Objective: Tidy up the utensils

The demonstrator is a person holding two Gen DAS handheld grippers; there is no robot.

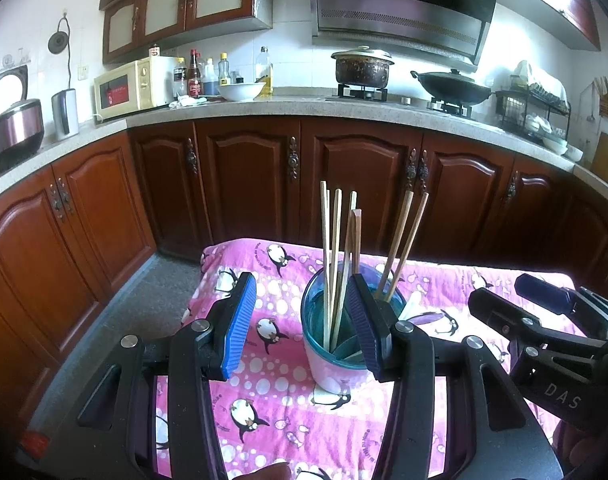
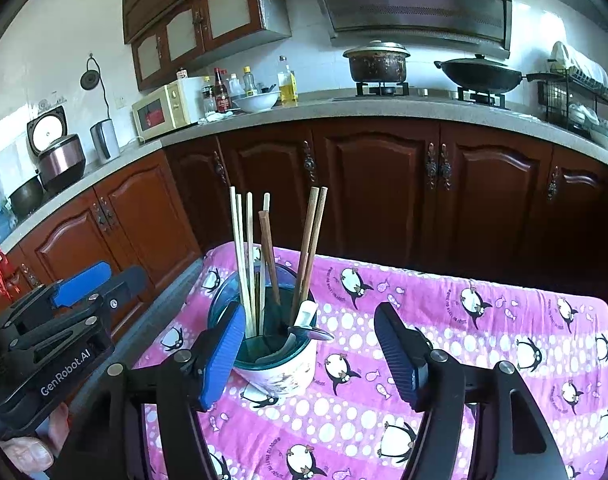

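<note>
A round utensil holder (image 1: 328, 364) with a blue rim and a pale body stands on the pink penguin tablecloth (image 1: 271, 400). Several light chopsticks (image 1: 336, 240) and two dark ones (image 1: 404, 240) stand upright in it. My left gripper (image 1: 301, 324) is open just in front of the holder, its right finger overlapping the rim. In the right wrist view the holder (image 2: 279, 376) also carries a white spoon handle (image 2: 306, 314). My right gripper (image 2: 308, 356) is open around the holder's near side, with the left pad beside the rim and the right pad well apart from it.
The table's far edge faces dark wooden cabinets (image 1: 360, 184). On the stone counter (image 1: 304, 106) above them are a microwave (image 1: 135, 86), bottles, a pot (image 1: 362, 66), a wok (image 1: 452, 86) and a dish rack (image 1: 536, 112). Grey floor (image 1: 143, 300) lies left of the table.
</note>
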